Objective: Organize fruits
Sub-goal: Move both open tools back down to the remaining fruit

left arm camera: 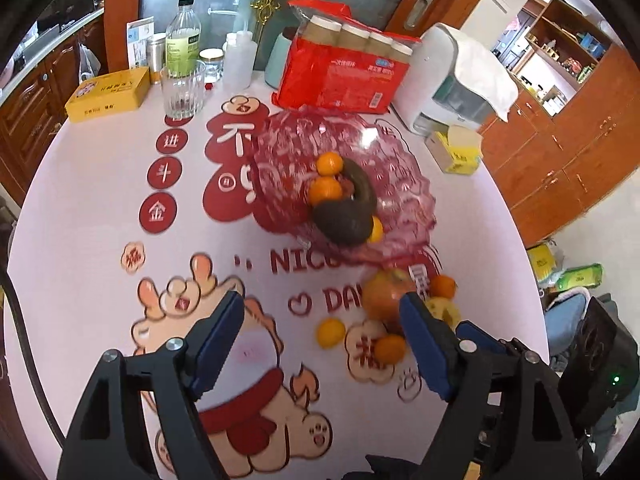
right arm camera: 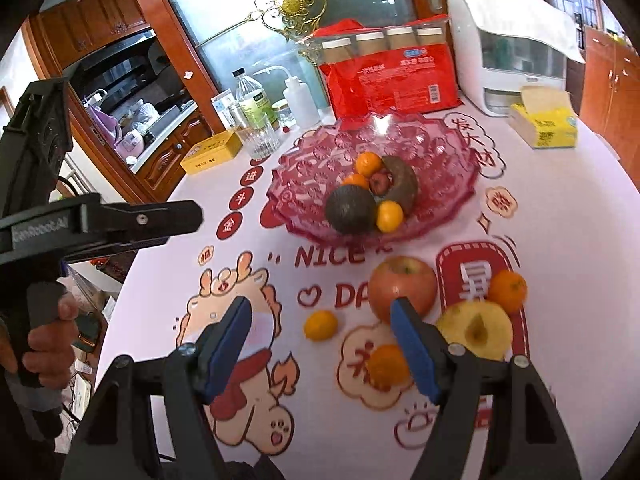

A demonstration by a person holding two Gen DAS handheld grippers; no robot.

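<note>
Fruit is split between two places on the printed table (right arm camera: 560,216). The pink glass bowl (right arm camera: 320,152) holds an avocado (right arm camera: 349,209), tangerines and a dark curved fruit; a small red fruit (right arm camera: 379,182) among them shows only in the right wrist view. Near the bowl, loose on the table, lie a red apple (right arm camera: 401,285), a yellow apple (right arm camera: 476,328) and several tangerines. The left gripper (left arm camera: 322,332) and right gripper (right arm camera: 320,326) both stand wide apart, holding nothing. Only the right wrist view shows the left gripper's body from the side, with the hand (right arm camera: 48,340) on its grip.
</note>
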